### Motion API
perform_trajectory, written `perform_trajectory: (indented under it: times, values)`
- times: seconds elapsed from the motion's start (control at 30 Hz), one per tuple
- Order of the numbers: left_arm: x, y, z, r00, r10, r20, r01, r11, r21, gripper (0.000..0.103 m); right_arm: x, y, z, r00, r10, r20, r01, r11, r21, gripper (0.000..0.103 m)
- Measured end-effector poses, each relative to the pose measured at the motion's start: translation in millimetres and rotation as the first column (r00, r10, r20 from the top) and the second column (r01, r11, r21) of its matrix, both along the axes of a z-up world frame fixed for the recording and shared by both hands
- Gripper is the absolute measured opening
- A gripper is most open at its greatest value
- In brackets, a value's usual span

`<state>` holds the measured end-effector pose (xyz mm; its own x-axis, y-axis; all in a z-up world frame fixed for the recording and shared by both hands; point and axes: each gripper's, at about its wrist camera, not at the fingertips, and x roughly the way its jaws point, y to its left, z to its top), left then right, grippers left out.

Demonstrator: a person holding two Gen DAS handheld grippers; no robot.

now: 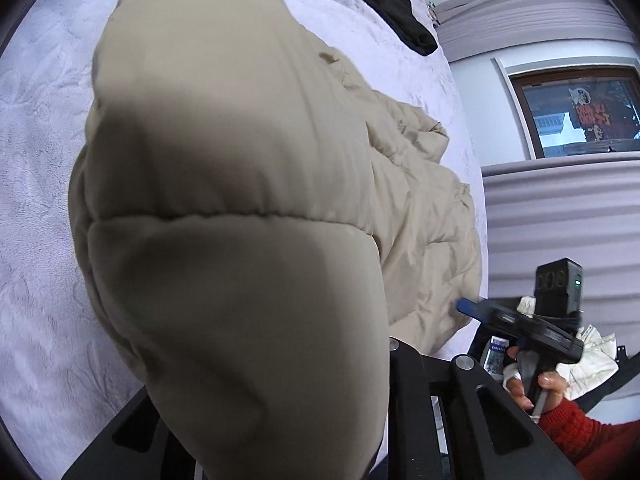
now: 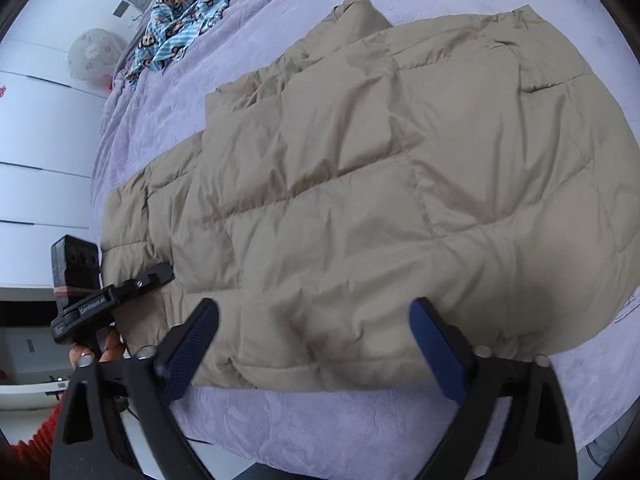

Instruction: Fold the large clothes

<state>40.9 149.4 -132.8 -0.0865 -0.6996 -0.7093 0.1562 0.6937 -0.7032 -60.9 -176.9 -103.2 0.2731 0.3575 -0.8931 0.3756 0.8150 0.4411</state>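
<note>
My left tongs (image 2: 160, 270) are clamped on the near left corner of the beige quilted jacket (image 2: 360, 200); in their own view a fold of it (image 1: 224, 240) bulges up over the fingers and hides them, so I judge the grip from the bunched cloth there. My right tongs (image 2: 316, 344) stand open over the jacket's near edge, blue pads (image 2: 440, 352) on either side, nothing pinched yet.

The jacket lies spread across the lilac bed cover (image 2: 320, 420), its length running from near left to far right. I take this as the start of a fold: one corner taken, the other hold still to make. Next I'd close the right tongs on the near hem, well away from the left grip, then lift both together and carry that edge over the body. The padding is thick and slippery, so I want a deep bite.

On the far left of the bed sit a blue patterned cloth (image 2: 184, 20) and dark clothing (image 1: 400, 12), well apart. Nothing blocks the fold.
</note>
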Motion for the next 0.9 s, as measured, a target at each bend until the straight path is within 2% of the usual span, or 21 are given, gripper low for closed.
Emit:
perform_trajectory:
  times: [0.03, 0.07, 0.1, 0.3, 0.47, 0.6, 0.7, 0.77, 0.83, 0.9]
  values:
    - [-1.4, -1.8, 6.7, 1.0, 0.009, 0.0, -0.009, 1.0, 0.001, 0.024, 2.6, -4.9, -2.2, 1.0, -0.006, 0.003, 0.006, 1.0, -0.006, 0.042]
    - [0.3, -2.2, 13.2, 1.0, 0.013, 0.001, -0.013, 1.0, 0.003, 0.024, 6.0, -9.4, -4.9, 1.0, -0.008, 0.006, 0.008, 1.0, -0.008, 0.027]
    - [-0.3, -4.8, 21.8, 1.0, 0.018, 0.006, -0.018, 1.0, 0.009, 0.024, 9.3, -13.0, -8.1, 1.0, -0.009, 0.018, 0.009, 1.0, 0.0, 0.02]
    - [-7.3, -38.5, 78.4, 0.999, -0.012, 0.048, 0.01, 0.999, 0.031, 0.024, 35.8, -24.8, -46.6, 0.998, 0.023, 0.061, -0.027, 0.997, 0.07, 0.017]
    - [-12.9, -97.7, 117.8, 0.993, -0.083, 0.082, 0.078, 0.995, 0.065, 0.024, 49.9, -29.5, -76.4, 0.999, 0.006, 0.049, -0.013, 0.988, 0.151, 0.016]
    - [-15.5, -148.0, 126.9, 0.99, -0.124, 0.066, 0.118, 0.989, 0.092, 0.024, 54.0, -33.5, -88.2, 0.999, 0.013, 0.044, -0.021, 0.983, 0.184, 0.012]
    - [-14.3, -182.8, 127.2, 0.987, -0.152, 0.057, 0.143, 0.981, 0.129, 0.024, 52.3, -41.8, -96.3, 0.999, -0.006, 0.039, -0.003, 0.97, 0.242, 0.01]
    - [-13.2, -203.2, 129.2, 0.982, -0.18, 0.058, 0.171, 0.975, 0.14, 0.029, 49.4, -51.0, -94.8, 1.0, -0.018, 0.021, 0.011, 0.963, 0.268, 0.009]
    - [-11.4, -218.2, 130.4, 0.974, -0.217, 0.06, 0.206, 0.967, 0.15, 0.03, 40.5, -66.4, -84.8, 0.999, -0.044, 0.016, 0.037, 0.96, 0.277, 0.009]
    - [-9.9, -230.8, 127.2, 0.964, -0.261, 0.041, 0.255, 0.959, 0.126, 0.046, 26.1, -84.4, -68.9, 0.997, -0.062, 0.042, 0.049, 0.964, 0.262, 0.009]
